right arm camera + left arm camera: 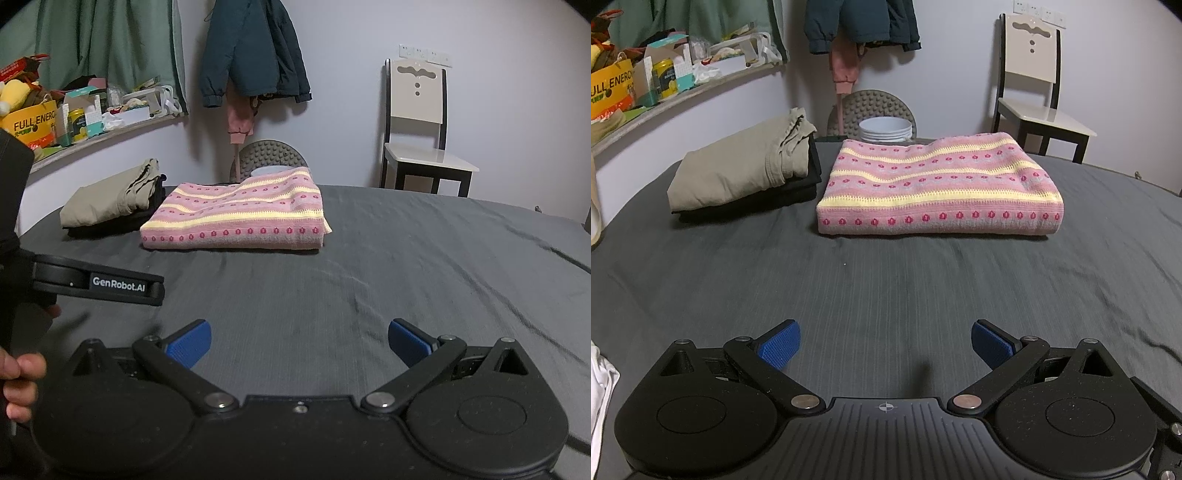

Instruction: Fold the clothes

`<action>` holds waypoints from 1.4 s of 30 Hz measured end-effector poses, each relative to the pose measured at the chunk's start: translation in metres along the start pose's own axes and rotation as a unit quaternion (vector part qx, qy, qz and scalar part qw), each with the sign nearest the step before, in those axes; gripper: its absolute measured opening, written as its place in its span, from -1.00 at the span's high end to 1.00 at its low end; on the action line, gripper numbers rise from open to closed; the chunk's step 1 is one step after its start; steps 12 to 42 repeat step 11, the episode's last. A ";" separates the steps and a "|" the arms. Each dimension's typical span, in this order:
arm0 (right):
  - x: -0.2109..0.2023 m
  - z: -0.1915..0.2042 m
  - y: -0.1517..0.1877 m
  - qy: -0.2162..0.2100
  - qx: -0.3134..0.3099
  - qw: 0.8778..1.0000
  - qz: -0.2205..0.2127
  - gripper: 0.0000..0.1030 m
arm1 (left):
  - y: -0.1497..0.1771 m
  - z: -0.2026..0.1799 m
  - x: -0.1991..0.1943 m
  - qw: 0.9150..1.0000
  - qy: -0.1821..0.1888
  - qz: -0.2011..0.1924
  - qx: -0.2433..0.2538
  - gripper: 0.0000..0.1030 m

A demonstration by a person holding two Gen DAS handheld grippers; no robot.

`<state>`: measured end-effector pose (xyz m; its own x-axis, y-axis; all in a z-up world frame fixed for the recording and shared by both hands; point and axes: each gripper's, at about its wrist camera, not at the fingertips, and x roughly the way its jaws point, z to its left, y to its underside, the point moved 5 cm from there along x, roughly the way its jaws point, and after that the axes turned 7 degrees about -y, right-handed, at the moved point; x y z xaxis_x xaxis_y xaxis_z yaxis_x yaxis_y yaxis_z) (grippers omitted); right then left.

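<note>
Between garments: both tongs, left (886, 345) and right (299, 345), apart and empty over the bed (886, 280), pink sweater (938, 184) folded beside khaki stack (738, 166); next, fetching another piece.

The right hand-held gripper (299, 341) hangs low over a bed covered with a dark grey sheet (424, 266), its blue-padded fingers (190, 345) spread wide apart with nothing between them. At the left edge the left hand-held gripper (110, 286) shows side-on, marked "GenRobot.AI", with a hand (20, 384) wrapped around its handle. Further back on the sheet lies a folded pink and yellow striped sweater (236, 218). Just to its left, folded khaki trousers (110, 197) rest on top of a folded black garment (107, 227). Behind the bed a dark teal jacket (251, 55) hangs on the wall, a cream chair (421, 147) stands to the right, and a cluttered shelf (110, 134) runs along the left.
</note>
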<state>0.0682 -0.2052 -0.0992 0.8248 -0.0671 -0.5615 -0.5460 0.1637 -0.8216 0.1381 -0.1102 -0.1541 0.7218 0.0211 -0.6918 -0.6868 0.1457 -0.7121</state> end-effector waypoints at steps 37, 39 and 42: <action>0.001 0.003 0.000 -0.002 -0.001 1.000 0.004 -1.00 | 0.000 0.000 0.002 1.000 -0.002 0.005 0.001 -0.93; 0.001 0.003 0.000 -0.002 -0.001 1.000 0.004 -1.00 | 0.000 0.000 0.002 1.000 -0.002 0.005 0.001 -0.93; 0.001 0.003 0.000 -0.002 -0.001 1.000 0.004 -1.00 | 0.000 0.000 0.002 1.000 -0.002 0.005 0.001 -0.93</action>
